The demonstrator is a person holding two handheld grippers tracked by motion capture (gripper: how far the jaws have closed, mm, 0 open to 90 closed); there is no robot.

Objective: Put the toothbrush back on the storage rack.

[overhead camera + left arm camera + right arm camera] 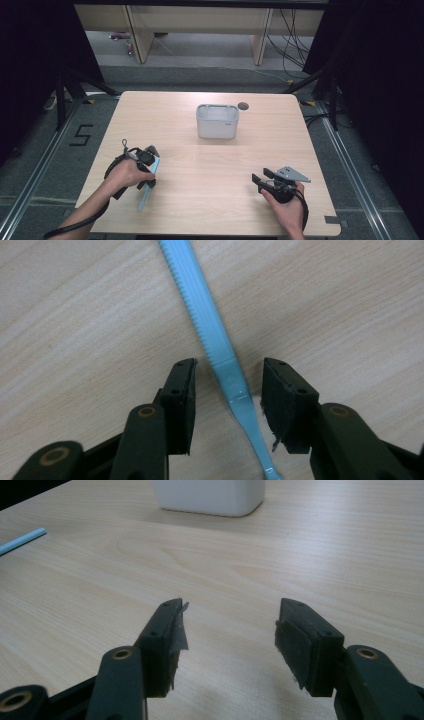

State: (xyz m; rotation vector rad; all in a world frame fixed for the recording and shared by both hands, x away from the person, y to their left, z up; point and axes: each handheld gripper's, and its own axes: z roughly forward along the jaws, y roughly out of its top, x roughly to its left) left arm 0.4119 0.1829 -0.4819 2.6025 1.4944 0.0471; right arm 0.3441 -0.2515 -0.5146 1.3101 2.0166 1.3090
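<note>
A long, thin, light blue plastic utensil (144,198) lies on the wooden table (210,165) at the front left. It has a ridged edge along its wide part (207,315) and narrows to a slim neck. My left gripper (150,172) points down over it. In the left gripper view the jaws (229,375) straddle the neck with a gap on each side, so the gripper is open. My right gripper (261,177) rests at the front right, open (230,625) with nothing between its pads. One end of the blue utensil (22,540) appears far left in the right gripper view.
A white rectangular container (217,121) stands at the middle back of the table, also ahead of the right gripper (210,495). A dark round hole (243,106) sits in the tabletop behind it. Black curtains and stands flank the table.
</note>
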